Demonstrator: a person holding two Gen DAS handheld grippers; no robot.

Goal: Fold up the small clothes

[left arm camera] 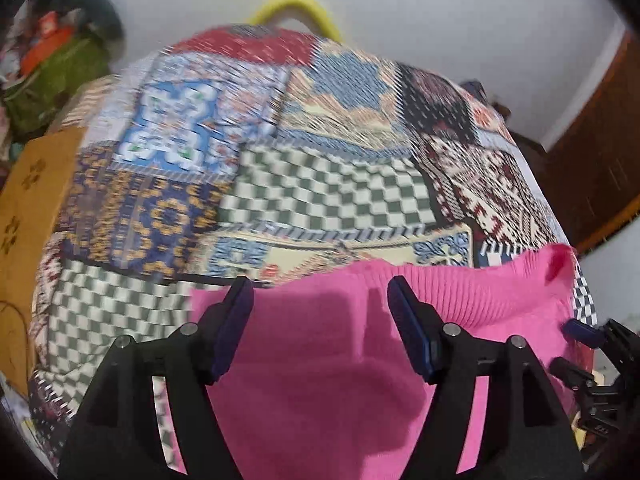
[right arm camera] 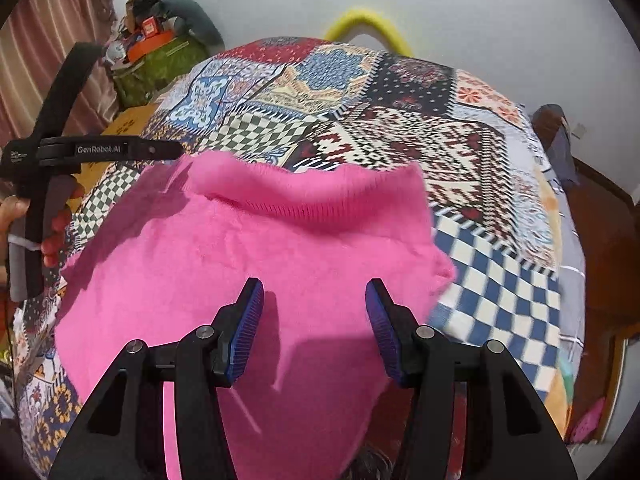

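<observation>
A bright pink knitted garment (right arm camera: pixel 248 248) lies spread on the patchwork bedspread (right arm camera: pixel 400 132), its ribbed hem (right arm camera: pixel 320 196) at the far side. In the right wrist view my right gripper (right arm camera: pixel 314 292) hovers over the near part of the garment, open, with only cloth showing behind the blue pads. In the left wrist view my left gripper (left arm camera: pixel 318 292) is open above the garment's (left arm camera: pixel 320 360) left part, nothing pinched. From the right wrist view the left gripper (right arm camera: pixel 168 148) shows side-on at the garment's far left corner, held by a hand (right arm camera: pixel 56 232). My right gripper (left arm camera: pixel 580 344) peeks in at the right edge.
A yellow curved tube (right arm camera: pixel 368 24) rises behind the bed's far edge against the white wall. A green bag with clutter (right arm camera: pixel 160 60) and a brown box (left arm camera: pixel 32 208) stand to the left. Dark wooden furniture (left arm camera: pixel 592 152) is on the right.
</observation>
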